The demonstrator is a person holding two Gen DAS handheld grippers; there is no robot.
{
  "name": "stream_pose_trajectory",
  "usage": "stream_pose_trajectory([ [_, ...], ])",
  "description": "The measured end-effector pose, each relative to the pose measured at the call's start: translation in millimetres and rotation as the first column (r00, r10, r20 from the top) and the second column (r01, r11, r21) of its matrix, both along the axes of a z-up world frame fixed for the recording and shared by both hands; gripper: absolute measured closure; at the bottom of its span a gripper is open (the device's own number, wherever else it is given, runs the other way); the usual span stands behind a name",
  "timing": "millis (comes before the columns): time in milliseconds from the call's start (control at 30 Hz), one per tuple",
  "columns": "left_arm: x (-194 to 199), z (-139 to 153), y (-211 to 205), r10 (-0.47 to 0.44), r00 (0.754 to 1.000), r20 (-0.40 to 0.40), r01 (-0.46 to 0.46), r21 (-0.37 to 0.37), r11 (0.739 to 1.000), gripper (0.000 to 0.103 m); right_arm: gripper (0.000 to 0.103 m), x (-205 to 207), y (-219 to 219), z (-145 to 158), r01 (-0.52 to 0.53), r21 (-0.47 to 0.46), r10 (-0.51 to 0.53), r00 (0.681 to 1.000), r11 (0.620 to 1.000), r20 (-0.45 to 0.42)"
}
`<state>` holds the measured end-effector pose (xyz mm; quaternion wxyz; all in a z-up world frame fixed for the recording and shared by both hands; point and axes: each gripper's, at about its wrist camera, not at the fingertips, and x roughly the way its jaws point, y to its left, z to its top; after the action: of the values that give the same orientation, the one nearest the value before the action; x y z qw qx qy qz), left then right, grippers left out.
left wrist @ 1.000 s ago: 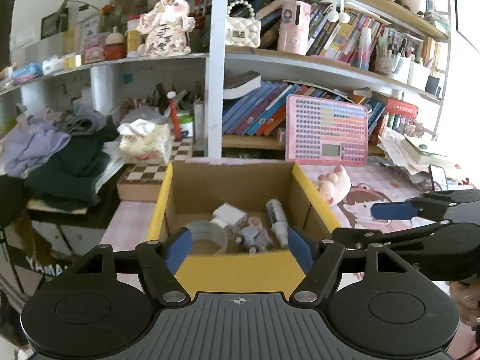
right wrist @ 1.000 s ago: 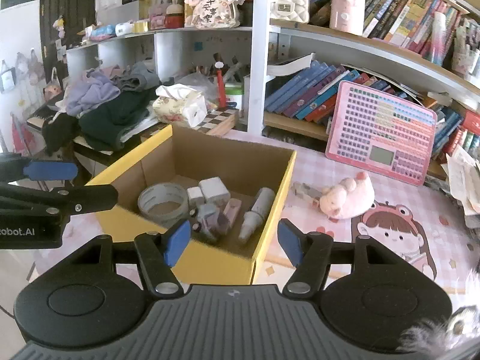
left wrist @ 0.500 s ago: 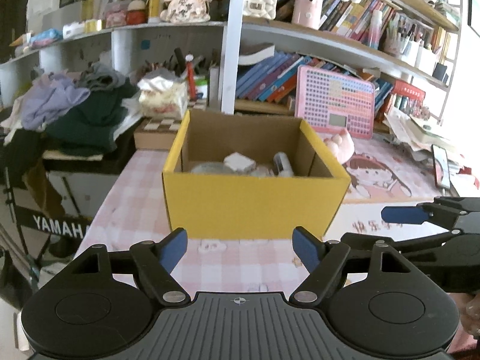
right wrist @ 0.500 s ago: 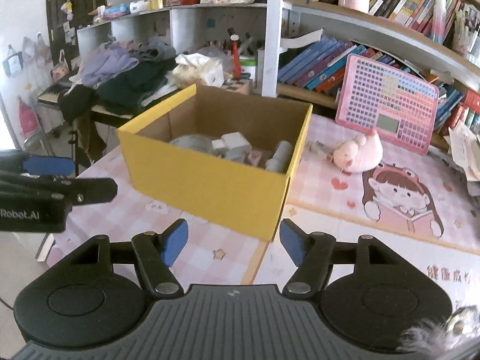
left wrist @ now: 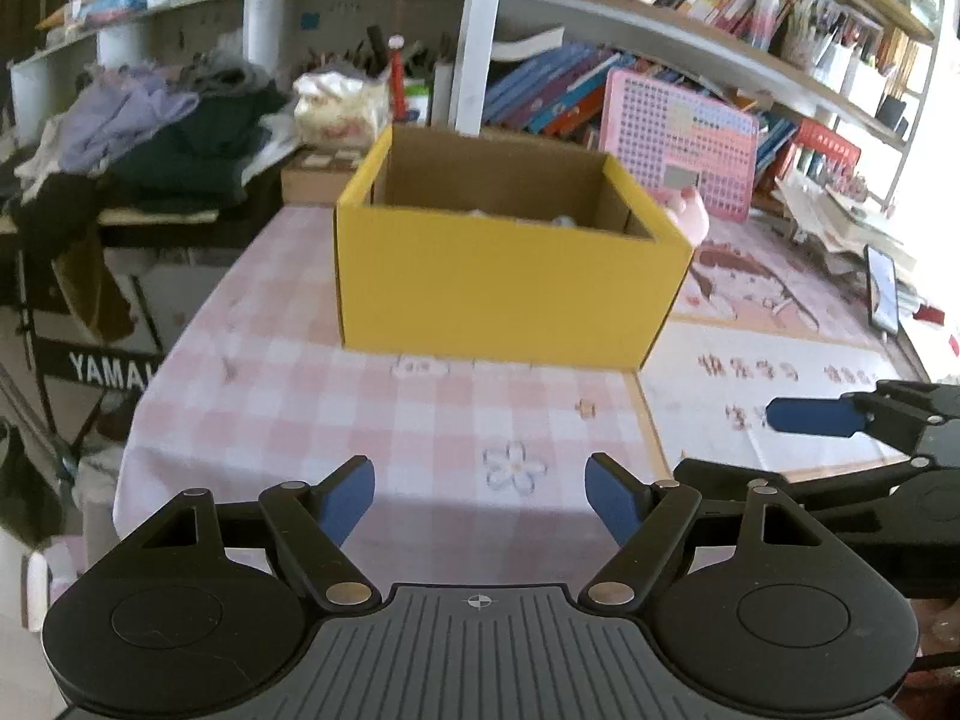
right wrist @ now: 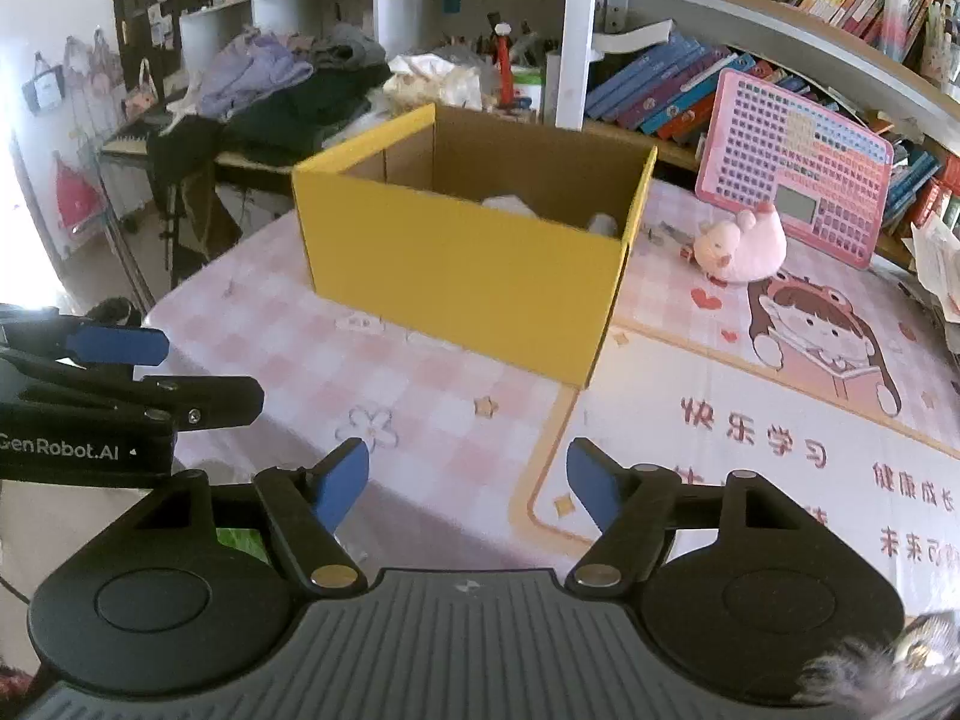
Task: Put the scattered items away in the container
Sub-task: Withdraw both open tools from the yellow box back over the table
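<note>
Jaws of both the left gripper (left wrist: 480, 495) and right gripper (right wrist: 468, 480) stand wide and empty, the right's just widening; the pink plush toy (right wrist: 741, 243) beside the yellow cardboard box (right wrist: 468, 264) risks being overlooked.

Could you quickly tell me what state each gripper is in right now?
Left gripper: open, nothing between its fingers.
Right gripper: open and empty; its jaws have just been opening wider.

pink plush toy (right wrist: 741, 243) beside pink keyboard toy (right wrist: 798, 165); heaped clothes (right wrist: 288, 90) on left shelf
</note>
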<state>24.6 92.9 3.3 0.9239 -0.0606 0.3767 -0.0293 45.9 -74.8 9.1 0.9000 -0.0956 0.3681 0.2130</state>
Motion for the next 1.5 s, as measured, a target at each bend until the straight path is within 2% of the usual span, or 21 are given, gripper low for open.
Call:
stream_pose_trajectory([
  [300, -6.8, -4.0, -18.4, -0.057, 0.998, 0.000, 0.057, 0.001, 0.998, 0.024, 0.027, -14.6, -17.4, -5.5, 0.055, -0.026, -0.055, 0.998, 0.998, -0.007],
  [733, 9.8, -14.1, -60.6, -0.217, 0.975, -0.043, 0.218, 0.012, 0.976, 0.022, 0.020, -21.2, -61.6, -9.6, 0.238, -0.039, -0.239, 0.971, 0.970, -0.018],
  [1100, 34.5, -20.3, -88.3, -0.289, 0.956, -0.061, 0.288, -0.012, 0.957, 0.022, 0.020, -7.6, -86.5, -12.5, 0.300, -0.077, -0.301, 0.953, 0.951, -0.014],
  [1500, 64.6, -28.3, -133.7, -0.358, 0.930, -0.080, 0.357, -0.030, 0.934, 0.022, 0.019, 13.8, -132.3, -18.8, 0.364, -0.089, -0.368, 0.930, 0.927, -0.024],
])
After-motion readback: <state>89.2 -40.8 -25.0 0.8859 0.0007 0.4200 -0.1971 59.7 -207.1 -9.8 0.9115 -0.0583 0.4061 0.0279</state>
